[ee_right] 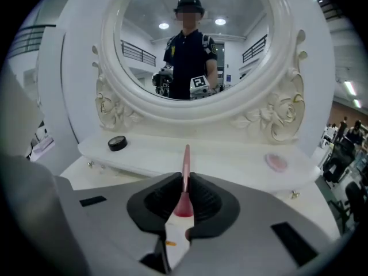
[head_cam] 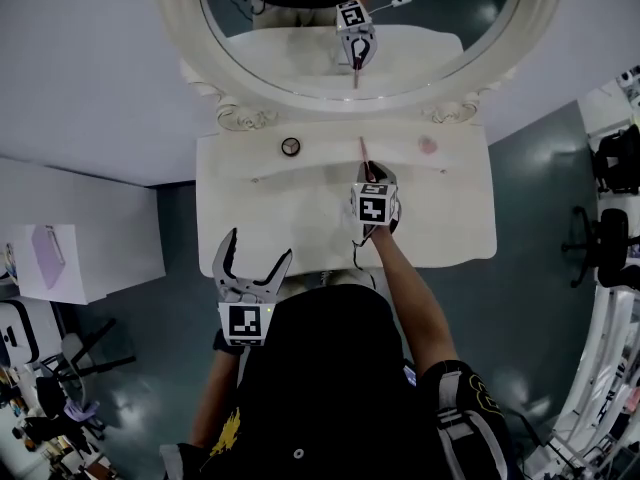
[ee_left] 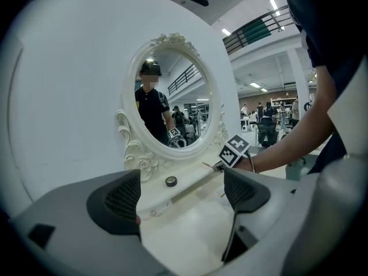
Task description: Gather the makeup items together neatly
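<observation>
My right gripper (head_cam: 371, 175) is shut on a slim pink makeup brush (ee_right: 186, 164), whose handle points toward the mirror over the raised shelf of the white vanity table (head_cam: 455, 223). A small round black jar (head_cam: 290, 146) sits on the shelf to the left of the brush. To the right on the same shelf lies a flat pink round item (head_cam: 427, 146). My left gripper (head_cam: 258, 246) hangs open and empty at the table's front left edge. In the left gripper view the jar (ee_left: 171, 181) and the right gripper's marker cube (ee_left: 234, 151) show beyond the jaws.
An oval mirror (head_cam: 430, 38) in an ornate white frame rises behind the shelf and reflects the person and the grippers. A white box (head_cam: 60, 258) stands on the floor at left. Black office chairs (head_cam: 605, 238) stand at right.
</observation>
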